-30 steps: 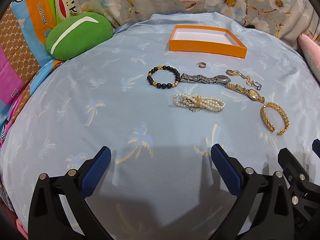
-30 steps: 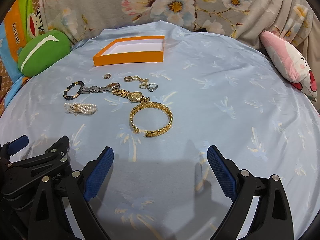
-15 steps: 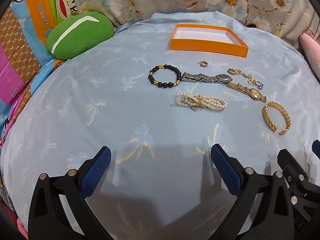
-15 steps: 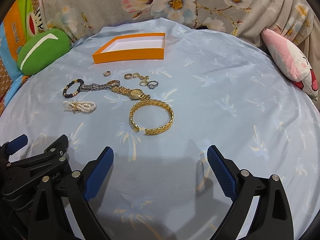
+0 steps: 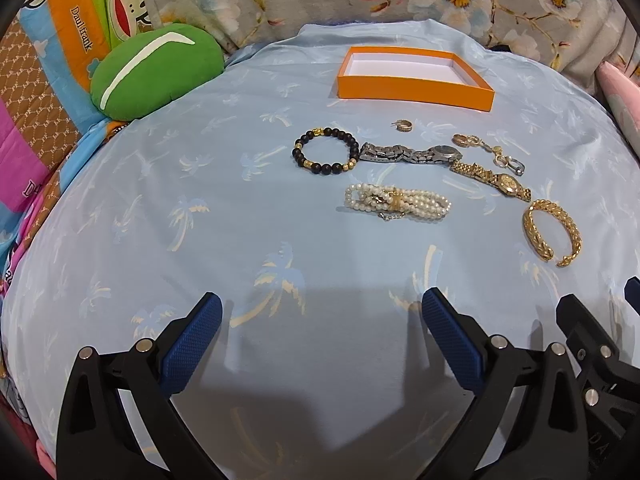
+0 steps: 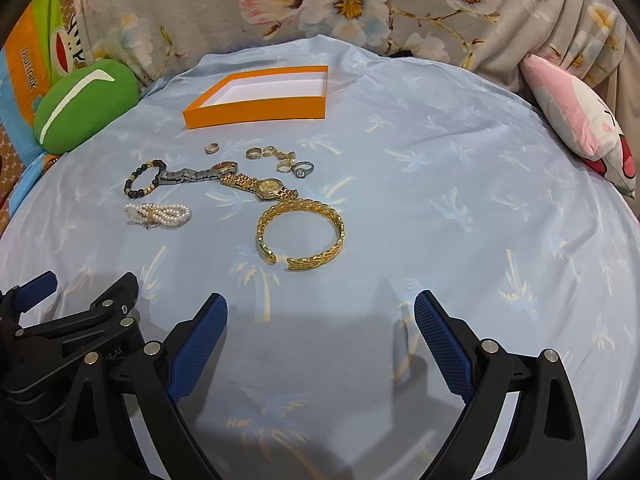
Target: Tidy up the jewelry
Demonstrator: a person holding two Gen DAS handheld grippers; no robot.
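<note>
An empty orange box (image 5: 414, 78) (image 6: 260, 96) stands at the far side of the blue cloth. In front of it lie a black bead bracelet (image 5: 326, 151) (image 6: 144, 180), a silver watch (image 5: 412, 155) (image 6: 200, 174), a gold watch (image 5: 492, 176) (image 6: 262, 187), a pearl bracelet (image 5: 396, 202) (image 6: 158, 214), a gold bangle (image 5: 552, 236) (image 6: 302, 234), a small gold ring (image 5: 403, 125) (image 6: 211, 148) and a cluster of rings (image 5: 488, 150) (image 6: 282, 160). My left gripper (image 5: 320, 328) and right gripper (image 6: 320, 328) are both open and empty, well short of the jewelry.
A green cushion (image 5: 156, 68) (image 6: 84, 104) lies at the far left. A pink plush pillow (image 6: 580, 124) lies at the far right. Floral fabric (image 6: 360, 4) backs the scene. The two grippers sit side by side, each seen at the other view's edge.
Both views have shifted slightly forward and upward, so the jewelry sits a little lower in frame. Both grippers stay open; nothing on the cloth moved.
</note>
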